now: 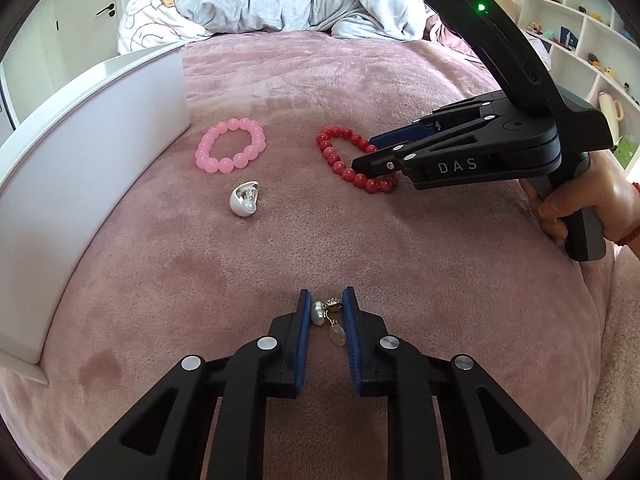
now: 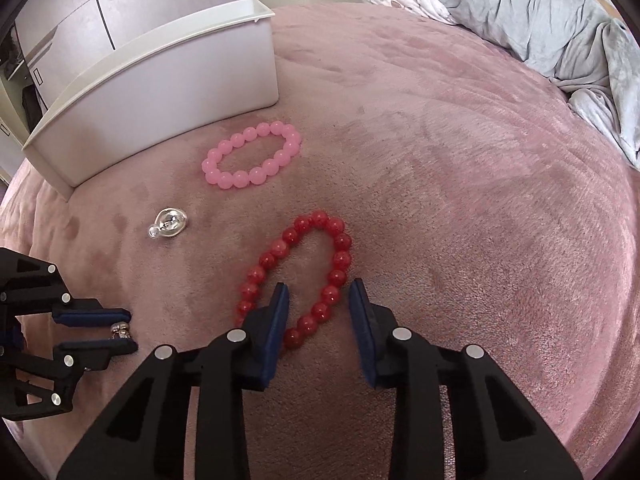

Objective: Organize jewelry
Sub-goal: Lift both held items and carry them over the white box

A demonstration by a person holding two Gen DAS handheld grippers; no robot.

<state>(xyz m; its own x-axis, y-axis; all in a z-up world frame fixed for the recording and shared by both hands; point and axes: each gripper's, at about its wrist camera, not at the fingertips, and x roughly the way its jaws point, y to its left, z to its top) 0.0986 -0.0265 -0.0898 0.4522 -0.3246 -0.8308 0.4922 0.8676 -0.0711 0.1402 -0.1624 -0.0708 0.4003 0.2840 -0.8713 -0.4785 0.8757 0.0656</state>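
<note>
The left tongs (image 1: 326, 300) stand narrowly parted around a pearl earring (image 1: 329, 318) lying on the pink bed (image 1: 400, 260), pads just beside it. The right tongs (image 2: 318, 294) gape wider, astride the near side of the red bracelet (image 2: 304, 276). Beyond lie a silver ring (image 1: 244, 199), then the pink bracelet (image 1: 231, 145) near the white box (image 1: 92, 140).
</note>
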